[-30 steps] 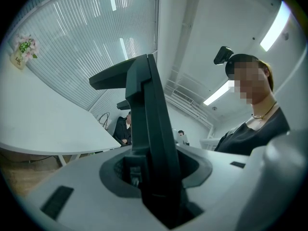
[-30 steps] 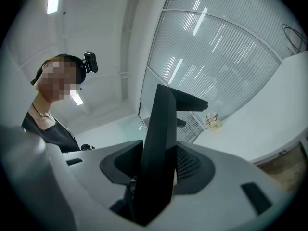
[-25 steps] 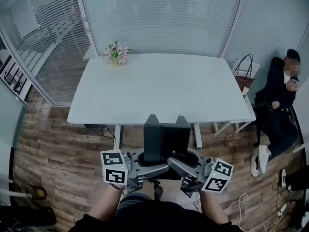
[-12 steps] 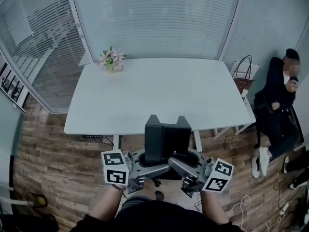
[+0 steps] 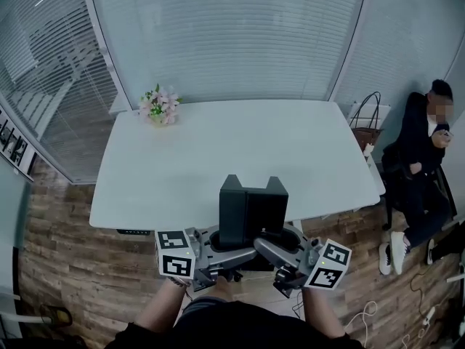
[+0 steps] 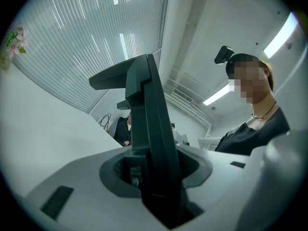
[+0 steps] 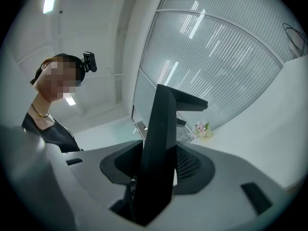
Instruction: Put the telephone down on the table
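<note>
Head view. The telephone (image 5: 251, 211) is being carried toward the counter (image 5: 218, 151), held between the left gripper (image 5: 234, 255) and the right gripper (image 5: 267, 248). A second ago a strip of floor (image 5: 65, 282) was showing between the counter's near edge and the top of the telephone. That strip is now closed, and the telephone's top is overlapping the near edge at about its middle. The grip is being kept unchanged throughout. The approach is therefore judged to be almost finished. The telephone is still in the air, and it remains to be taken over the near edge and lowered onto the bare surface.

Left and right gripper views. The telephone (image 6: 151, 143) (image 7: 161, 143) is being shown as a tall, thin black slab, upright, with two raised corners at its top. It is standing in an oval recess of a pale grey base. The fingers of each gripper are being held partly apart, clamped on the telephone from opposite sides.

Flowers (image 5: 158, 105) are standing at the far left corner, well apart from the landing area. A seated person (image 5: 425, 158) is beyond the right edge.
</note>
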Tool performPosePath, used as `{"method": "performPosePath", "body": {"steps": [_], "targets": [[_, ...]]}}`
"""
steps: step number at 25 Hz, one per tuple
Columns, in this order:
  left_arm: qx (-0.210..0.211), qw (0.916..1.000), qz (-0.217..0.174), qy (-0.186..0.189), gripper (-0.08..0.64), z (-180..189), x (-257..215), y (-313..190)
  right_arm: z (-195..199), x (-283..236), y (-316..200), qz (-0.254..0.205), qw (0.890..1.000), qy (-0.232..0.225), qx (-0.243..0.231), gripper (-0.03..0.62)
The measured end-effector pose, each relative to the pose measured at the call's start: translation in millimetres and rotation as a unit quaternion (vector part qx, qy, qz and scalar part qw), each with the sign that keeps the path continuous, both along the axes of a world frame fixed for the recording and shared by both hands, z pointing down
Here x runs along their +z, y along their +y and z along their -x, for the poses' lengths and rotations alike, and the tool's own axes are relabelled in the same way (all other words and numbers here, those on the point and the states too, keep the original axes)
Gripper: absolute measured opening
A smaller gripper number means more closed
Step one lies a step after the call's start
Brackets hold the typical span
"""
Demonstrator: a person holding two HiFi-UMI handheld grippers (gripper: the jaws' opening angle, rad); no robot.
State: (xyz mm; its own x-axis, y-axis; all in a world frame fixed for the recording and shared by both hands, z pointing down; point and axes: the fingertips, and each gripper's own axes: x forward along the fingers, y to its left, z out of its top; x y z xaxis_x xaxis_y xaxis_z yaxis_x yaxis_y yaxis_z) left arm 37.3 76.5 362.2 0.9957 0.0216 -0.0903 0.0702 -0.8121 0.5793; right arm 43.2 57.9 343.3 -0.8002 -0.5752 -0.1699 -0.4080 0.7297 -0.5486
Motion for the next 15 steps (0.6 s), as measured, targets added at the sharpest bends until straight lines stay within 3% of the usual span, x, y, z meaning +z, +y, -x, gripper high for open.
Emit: {"method": "performPosePath", "body": {"steps": [15], "targets": [[0.007, 1.0, 0.004, -0.003, 0.19, -2, 0, -101, -2, 0, -102, 0.01, 1.0, 0.0, 0.002, 0.179]]}}
